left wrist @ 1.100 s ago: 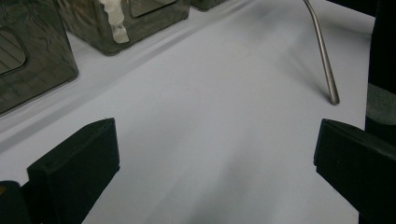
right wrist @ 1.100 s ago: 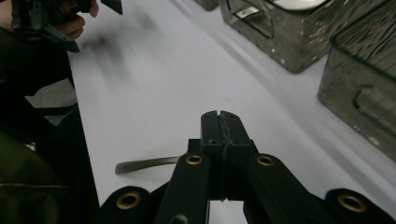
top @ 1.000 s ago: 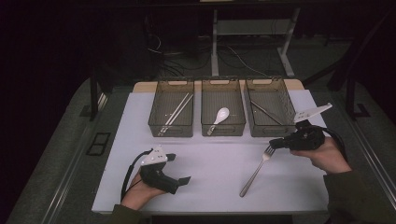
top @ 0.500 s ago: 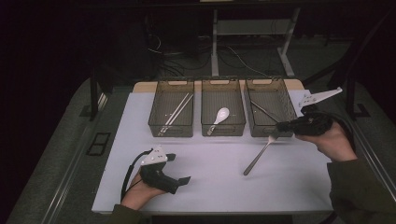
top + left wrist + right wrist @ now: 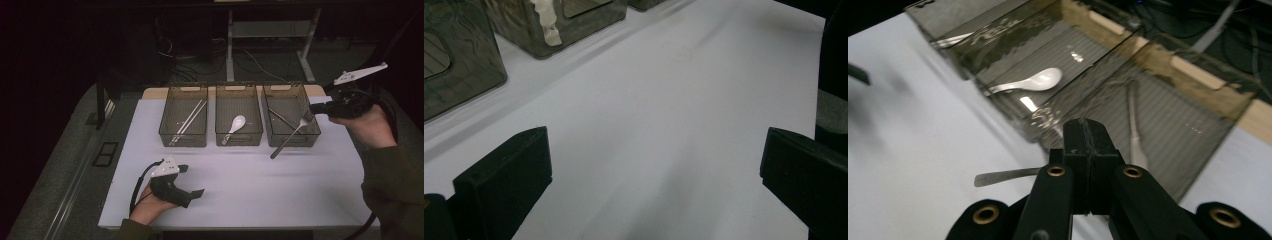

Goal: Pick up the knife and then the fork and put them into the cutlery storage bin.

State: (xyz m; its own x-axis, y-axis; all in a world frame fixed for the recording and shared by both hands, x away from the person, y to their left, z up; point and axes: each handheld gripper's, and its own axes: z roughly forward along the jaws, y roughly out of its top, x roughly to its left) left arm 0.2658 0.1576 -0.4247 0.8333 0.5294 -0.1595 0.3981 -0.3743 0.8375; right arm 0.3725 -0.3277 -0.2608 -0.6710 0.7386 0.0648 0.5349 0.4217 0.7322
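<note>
A: At right of the high view, right gripper (image 5: pixel 316 109) clamped on a fork (image 5: pixel 291 134) at its tines; handle slants down-left, off the table.
B: Over which tray?
A: Across the front wall of the right bin (image 5: pixel 291 141), upper right of centre. One utensil lies inside.
B: Other hand?
A: Left gripper (image 5: pixel 192 181), lower left, jaws spread wide, nothing between, on the white tabletop (image 5: pixel 260 185). Middle bin (image 5: pixel 239 138) has a white spoon (image 5: pixel 235 124); left bin (image 5: pixel 183 137), chopsticks (image 5: pixel 189 119).
</note>
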